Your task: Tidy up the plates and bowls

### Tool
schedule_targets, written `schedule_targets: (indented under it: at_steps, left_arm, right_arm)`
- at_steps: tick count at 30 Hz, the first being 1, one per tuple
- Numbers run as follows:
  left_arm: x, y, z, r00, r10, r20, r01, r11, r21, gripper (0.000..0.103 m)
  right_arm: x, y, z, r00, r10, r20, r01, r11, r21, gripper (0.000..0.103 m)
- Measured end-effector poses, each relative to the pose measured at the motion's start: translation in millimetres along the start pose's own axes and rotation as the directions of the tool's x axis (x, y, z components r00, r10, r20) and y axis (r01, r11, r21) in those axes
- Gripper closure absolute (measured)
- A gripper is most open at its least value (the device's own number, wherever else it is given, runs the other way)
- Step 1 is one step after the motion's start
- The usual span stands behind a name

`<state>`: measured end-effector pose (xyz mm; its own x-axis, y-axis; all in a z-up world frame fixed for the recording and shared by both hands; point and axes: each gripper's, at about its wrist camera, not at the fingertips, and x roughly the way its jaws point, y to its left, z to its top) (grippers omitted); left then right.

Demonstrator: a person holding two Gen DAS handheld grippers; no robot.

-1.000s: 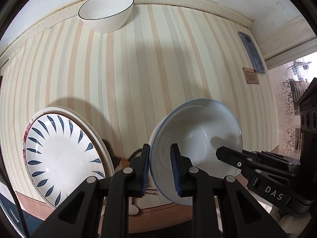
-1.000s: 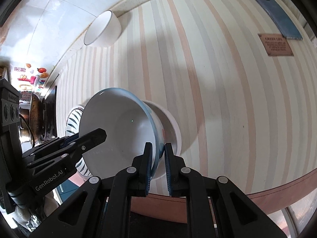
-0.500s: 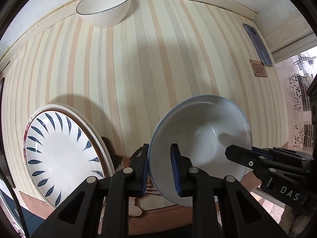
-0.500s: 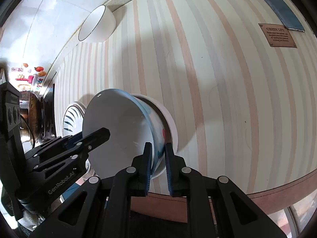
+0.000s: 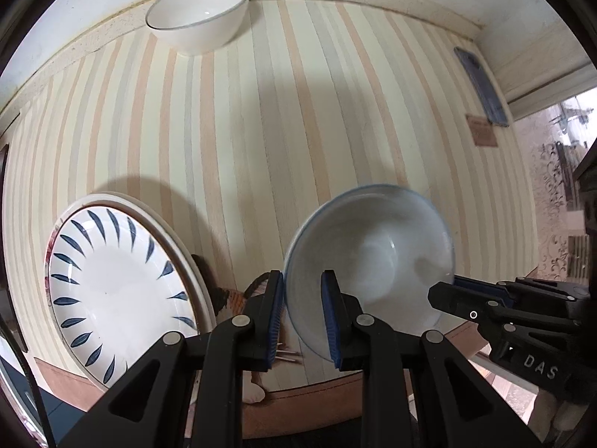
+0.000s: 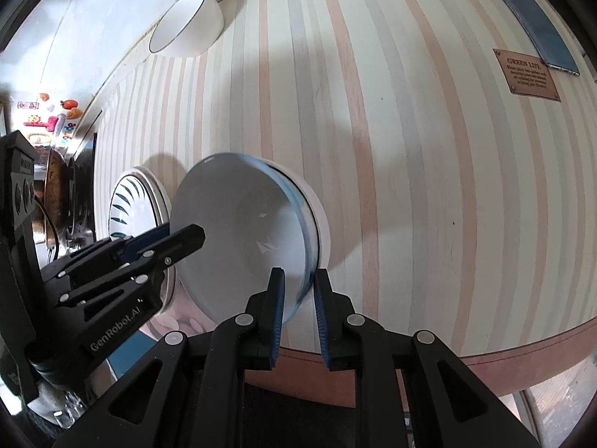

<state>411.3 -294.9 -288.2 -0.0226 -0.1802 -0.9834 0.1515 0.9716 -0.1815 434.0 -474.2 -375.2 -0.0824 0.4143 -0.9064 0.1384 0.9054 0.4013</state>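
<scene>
Since a second ago the right gripper (image 6: 299,306) has spread its fingers apart, so that the rim of the blue-rimmed bowl (image 5: 369,261) now sits loosely in a gap where it was pinched before; the bowl itself looks blurred at its edge and has settled lower over the white bowl (image 6: 317,216) underneath it, though whether the two touch cannot be told; three bowls can be counted in all, these two and a third, the black-rimmed bowl (image 5: 197,15), standing well apart at the far edge of the striped table (image 5: 298,130) by the wall; two plates lie stacked at the left, the leaf-pattern plate (image 5: 112,283) on top of a plain cream plate (image 5: 186,261); one phone (image 6: 530,18) and one small brown label (image 6: 526,74) lie at the far right; the blue-rimmed bowl sits between both tools, its left rim between the fingers of the left gripper (image 5: 303,310), which stand part open around it with a visible gap on the inner side; the right gripper stands part open around the opposite rim, its blue pads not clearly pressing on it.
</scene>
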Motion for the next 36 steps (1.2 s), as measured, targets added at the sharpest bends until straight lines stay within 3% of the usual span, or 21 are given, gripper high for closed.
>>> schedule_targets:
  at_steps: [4,9,10,13,14,21,25,31,33,36]
  left_arm:
    - [-27.4,12.7,10.6,0.998,-0.021,0.054,0.023,0.999,-0.043,0.084]
    - [-52.4,53.6,55.0,0.992,-0.047,0.119,0.066,0.984,-0.166,0.077]
    - [-52.8,64.8,68.5,0.992,-0.042,0.122,0.066,0.978,-0.196,0.077]
    - [-50.6,89.8,97.6,0.991,-0.010,0.136,0.044,0.967,-0.250,0.077]
    - [-49.0,99.1,108.6,0.990,0.003,0.140,0.035,0.963,-0.268,0.077]
    - [-25.9,156.1,178.4,0.989,0.000,0.148,0.056,0.925,-0.376,0.077]
    - [-5.9,166.9,208.1,0.993,0.000,0.121,0.046,0.926,-0.374,0.077]
    - [23.7,166.8,226.8,0.997,-0.009,0.077,0.035,0.940,-0.340,0.078]
    - [28.3,165.2,227.5,0.996,-0.003,0.084,0.031,0.944,-0.329,0.078]
    - [27.5,160.9,225.8,0.994,0.022,0.108,0.012,0.952,-0.306,0.078]
  right_arm:
    - [-14.2,-7.8,0.0,1.000,0.016,0.015,-0.016,1.000,0.026,0.084]
    - [-48.1,-6.5,21.4,0.994,0.068,0.089,-0.071,0.997,0.039,0.083]
    - [-57.5,-2.1,32.4,0.989,0.086,0.116,-0.090,0.995,0.029,0.080]
    - [-70.4,11.5,65.4,0.978,0.127,0.167,-0.128,0.992,-0.004,0.052]
    - [-71.4,16.0,76.4,0.975,0.138,0.174,-0.137,0.990,-0.015,0.051]
    - [-50.8,60.1,171.4,0.961,0.161,0.226,-0.148,0.986,-0.074,0.051]
    - [-17.8,84.2,220.6,0.962,0.168,0.214,-0.154,0.985,-0.082,0.051]
    - [25.1,99.8,262.0,0.973,0.156,0.168,-0.145,0.987,-0.075,0.051]
    - [34.3,98.7,268.7,0.975,0.153,0.162,-0.144,0.987,-0.065,0.054]
    - [48.9,98.6,276.2,0.977,0.158,0.143,-0.150,0.987,-0.059,0.074]
